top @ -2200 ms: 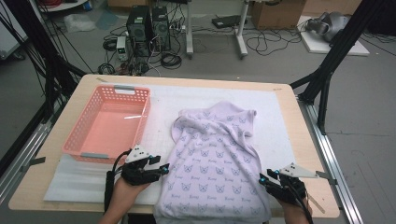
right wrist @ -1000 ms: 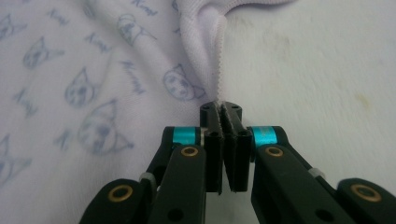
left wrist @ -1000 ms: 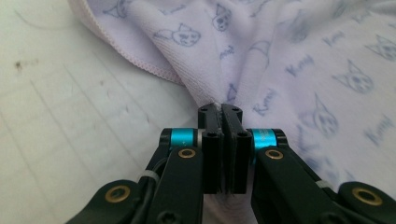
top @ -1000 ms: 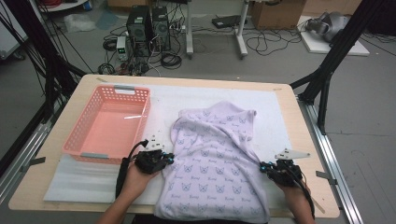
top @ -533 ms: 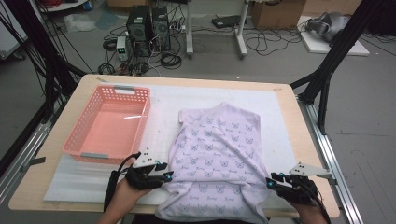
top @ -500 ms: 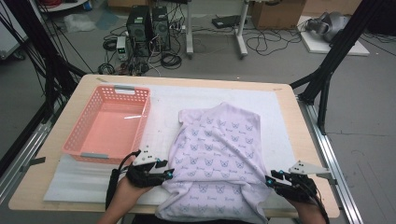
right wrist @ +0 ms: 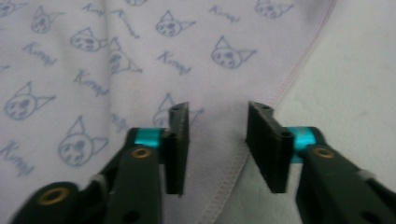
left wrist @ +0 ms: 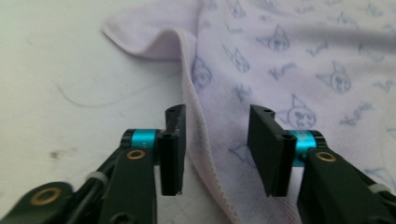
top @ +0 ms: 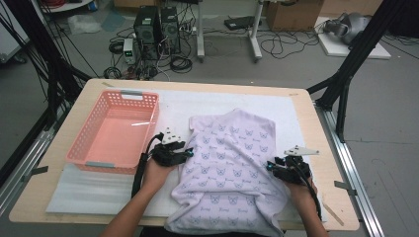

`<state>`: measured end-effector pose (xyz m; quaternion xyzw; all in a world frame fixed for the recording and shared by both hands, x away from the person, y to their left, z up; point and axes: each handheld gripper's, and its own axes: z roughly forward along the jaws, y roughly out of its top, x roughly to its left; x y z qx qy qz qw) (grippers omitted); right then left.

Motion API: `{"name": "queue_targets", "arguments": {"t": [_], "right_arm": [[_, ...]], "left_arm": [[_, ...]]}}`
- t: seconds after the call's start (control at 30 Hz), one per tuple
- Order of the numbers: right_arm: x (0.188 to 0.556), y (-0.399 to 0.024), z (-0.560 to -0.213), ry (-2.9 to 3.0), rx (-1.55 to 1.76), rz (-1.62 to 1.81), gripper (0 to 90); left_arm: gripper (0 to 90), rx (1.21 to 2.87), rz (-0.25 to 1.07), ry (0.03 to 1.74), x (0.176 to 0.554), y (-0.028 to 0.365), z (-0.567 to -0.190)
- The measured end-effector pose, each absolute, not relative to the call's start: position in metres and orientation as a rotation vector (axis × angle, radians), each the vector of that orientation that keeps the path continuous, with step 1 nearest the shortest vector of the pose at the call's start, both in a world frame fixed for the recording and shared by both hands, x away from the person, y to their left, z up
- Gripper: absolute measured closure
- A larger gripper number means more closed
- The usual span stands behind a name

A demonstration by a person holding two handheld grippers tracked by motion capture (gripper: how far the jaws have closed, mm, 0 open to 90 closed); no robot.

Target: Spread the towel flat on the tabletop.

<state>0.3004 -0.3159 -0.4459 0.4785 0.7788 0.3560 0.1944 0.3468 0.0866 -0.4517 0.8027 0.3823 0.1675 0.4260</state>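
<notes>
- The lilac towel (top: 232, 168) with its cat print lies spread on the white mat (top: 104, 182) at the near middle of the desk (top: 321, 123), its near end hanging over the front edge.
- My left tongs (top: 184, 154) sit at the towel's left hem, my right tongs (top: 272, 167) at its right hem, level with each other, which I judge sets me up to fold or lift it evenly from both sides.
- Left tongs (left wrist: 218, 154): jaws partly apart and just been closing, the raised hem running between them, pads not yet pressing on it.
- Right tongs (right wrist: 218, 149): the same, partly apart and closing, straddling the stitched edge without a pinch.
- The pink basket (top: 79, 153) stands empty just beside my left hand (top: 155, 173), near enough to bump if I swing outward.
- Nothing lies on the towel; the floor beyond holds cables and computer towers (top: 155, 27), well clear.
</notes>
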Motion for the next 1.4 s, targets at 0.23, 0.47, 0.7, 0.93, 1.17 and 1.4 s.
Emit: {"name": "queue_targets", "arguments": {"t": [0.23, 0.47, 0.7, 0.93, 1.17, 1.4], "right_arm": [[0.291, -0.322, -0.444, 2.248, 1.318, 1.000, 87.8], [0.257, -0.329, -0.438, 2.342, 1.262, 0.998, 87.8], [0.222, -0.336, -0.429, 2.408, 1.207, 1.005, 81.2], [0.225, -0.342, -0.421, 2.192, 1.209, 1.151, 41.4], [0.230, -0.341, -0.427, 2.192, 1.187, 1.159, 39.4], [0.233, -0.343, -0.429, 2.178, 1.202, 1.171, 39.4]], "left_arm": [[86.7, 2.072, 0.414, 0.943, 0.335, 0.089, -0.446], [86.3, 2.042, 0.293, 0.945, 0.304, 0.110, -0.446], [78.9, 2.050, 0.274, 0.917, 0.276, 0.121, -0.438], [45.5, 1.918, 0.336, 0.999, 0.304, 0.114, -0.432], [42.2, 1.892, 0.458, 1.013, 0.353, 0.093, -0.432], [43.3, 1.915, 0.464, 1.119, 0.403, 0.081, -0.432]]}}
